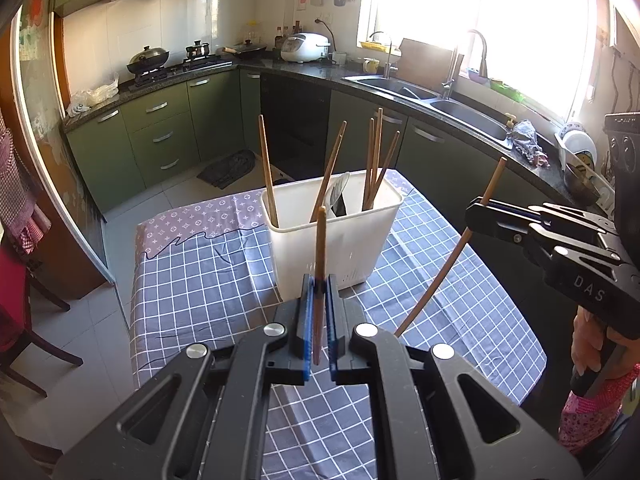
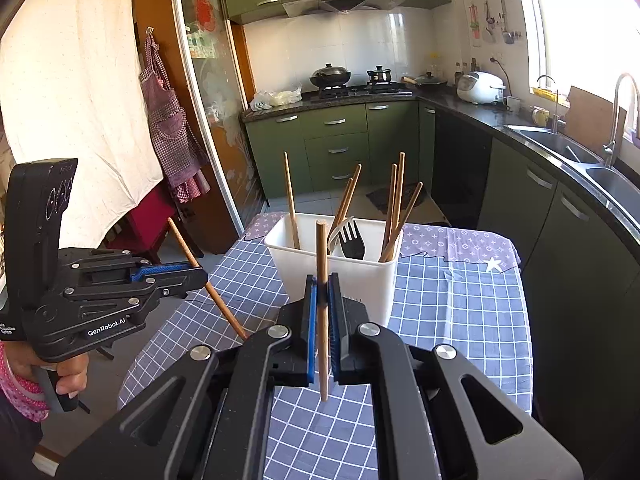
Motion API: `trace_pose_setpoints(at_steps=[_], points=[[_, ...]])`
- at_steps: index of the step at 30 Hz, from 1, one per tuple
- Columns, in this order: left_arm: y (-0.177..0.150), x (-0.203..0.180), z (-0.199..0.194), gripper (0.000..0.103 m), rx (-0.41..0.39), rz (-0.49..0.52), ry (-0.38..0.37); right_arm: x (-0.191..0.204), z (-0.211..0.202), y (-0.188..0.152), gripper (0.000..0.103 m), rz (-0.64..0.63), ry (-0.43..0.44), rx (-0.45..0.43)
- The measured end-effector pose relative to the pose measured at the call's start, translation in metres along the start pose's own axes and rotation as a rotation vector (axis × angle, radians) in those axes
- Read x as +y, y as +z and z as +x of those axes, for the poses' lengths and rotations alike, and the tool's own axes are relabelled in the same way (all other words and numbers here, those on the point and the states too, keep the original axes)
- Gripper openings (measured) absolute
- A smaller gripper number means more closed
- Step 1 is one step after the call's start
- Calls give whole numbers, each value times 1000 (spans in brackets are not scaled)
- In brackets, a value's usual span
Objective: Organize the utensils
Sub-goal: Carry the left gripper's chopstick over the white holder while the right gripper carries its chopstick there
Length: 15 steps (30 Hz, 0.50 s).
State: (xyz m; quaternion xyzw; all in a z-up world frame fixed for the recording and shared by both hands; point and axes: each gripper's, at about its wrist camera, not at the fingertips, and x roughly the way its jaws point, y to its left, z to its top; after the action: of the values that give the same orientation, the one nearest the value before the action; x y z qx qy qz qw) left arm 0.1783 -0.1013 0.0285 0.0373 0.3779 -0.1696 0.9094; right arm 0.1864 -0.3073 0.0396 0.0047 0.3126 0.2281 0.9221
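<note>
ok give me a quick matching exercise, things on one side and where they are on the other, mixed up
Things:
1. black plastic fork
2. white plastic utensil holder
3. wooden chopstick seen upright in the left wrist view
4. white rice cooker

Places:
a. kitchen counter
b. checked tablecloth
c. left gripper
d. holder's middle compartment

Pairs: 1-d, 2-b, 3-c, 4-a

Both wrist views look forward at close range over the counter (image 1: 192, 280) toward the white utensil holder (image 1: 328, 236) at 12 o'clock, seemingly side by side.
</note>
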Motion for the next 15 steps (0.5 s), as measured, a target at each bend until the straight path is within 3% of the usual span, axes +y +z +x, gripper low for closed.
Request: trace_pose_setpoints(at_steps=[15], points=[[65, -6, -48, 6, -83, 0, -64, 7, -51, 71, 6, -44, 50, -85]])
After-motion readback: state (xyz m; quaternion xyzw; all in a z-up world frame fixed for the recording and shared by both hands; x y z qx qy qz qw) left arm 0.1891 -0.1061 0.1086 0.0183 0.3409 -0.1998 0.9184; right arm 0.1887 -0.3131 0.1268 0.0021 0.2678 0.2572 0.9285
